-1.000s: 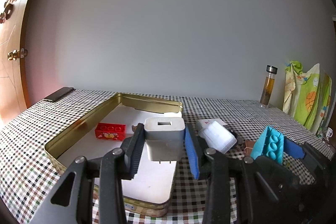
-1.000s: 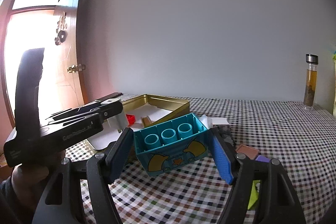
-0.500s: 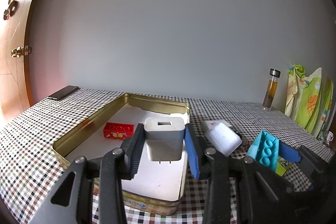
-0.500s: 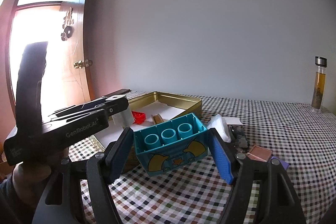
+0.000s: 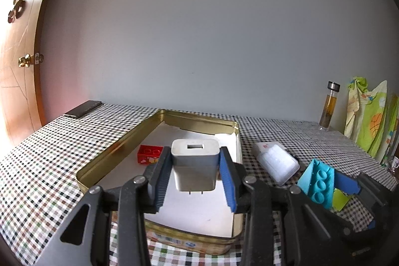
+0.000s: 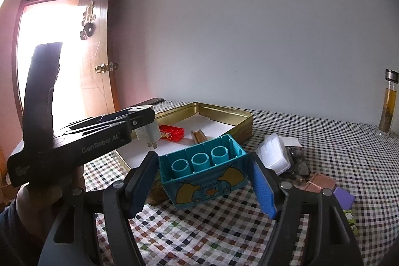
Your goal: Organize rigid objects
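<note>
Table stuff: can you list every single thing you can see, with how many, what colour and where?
Tin box: one, gold, on the checked table, open.
Red brick: one, inside the tin.
Small comb-like thing: one, brown, inside the tin.
Charger plug: one, white, held above the tin.
Teal brick: one, held above the table, right of the tin.
Plastic case: one, white, on the table right of the tin.
Phone: one, dark, far left corner.
Bottle: one, amber liquid, far right.
Left gripper: shut on the charger plug.
Right gripper: shut on the teal brick.
</note>
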Motion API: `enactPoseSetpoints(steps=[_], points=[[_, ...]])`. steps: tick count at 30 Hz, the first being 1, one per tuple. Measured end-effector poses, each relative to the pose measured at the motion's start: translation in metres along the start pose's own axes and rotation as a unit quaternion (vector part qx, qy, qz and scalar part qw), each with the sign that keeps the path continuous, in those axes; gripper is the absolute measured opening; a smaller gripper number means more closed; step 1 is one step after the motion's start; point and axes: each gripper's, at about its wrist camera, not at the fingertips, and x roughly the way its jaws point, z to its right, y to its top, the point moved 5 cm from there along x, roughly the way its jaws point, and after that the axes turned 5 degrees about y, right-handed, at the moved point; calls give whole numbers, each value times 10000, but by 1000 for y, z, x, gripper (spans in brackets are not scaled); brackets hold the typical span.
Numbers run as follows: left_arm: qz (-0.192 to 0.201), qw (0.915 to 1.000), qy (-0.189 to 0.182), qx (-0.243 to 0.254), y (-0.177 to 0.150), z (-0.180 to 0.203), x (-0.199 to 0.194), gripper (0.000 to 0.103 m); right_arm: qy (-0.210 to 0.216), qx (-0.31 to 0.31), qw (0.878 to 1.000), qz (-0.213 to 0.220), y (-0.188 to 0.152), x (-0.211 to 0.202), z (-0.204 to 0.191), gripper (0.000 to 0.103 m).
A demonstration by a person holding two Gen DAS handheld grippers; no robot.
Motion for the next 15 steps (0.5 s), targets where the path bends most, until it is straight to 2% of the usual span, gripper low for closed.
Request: enactPoseSetpoints(steps=[5,10,15], points=[[-100,9998,155,-14,4,-11,5,37,212,37,9997,-83,11,5,-2,74],[-267,9992,291,1,11,-25,16,37,248,-107,9996,-54,31,13,-1,74],[-589,9971,472,138,13,-35,34,37,359,-216,9990,-157,49,36,-2,74]])
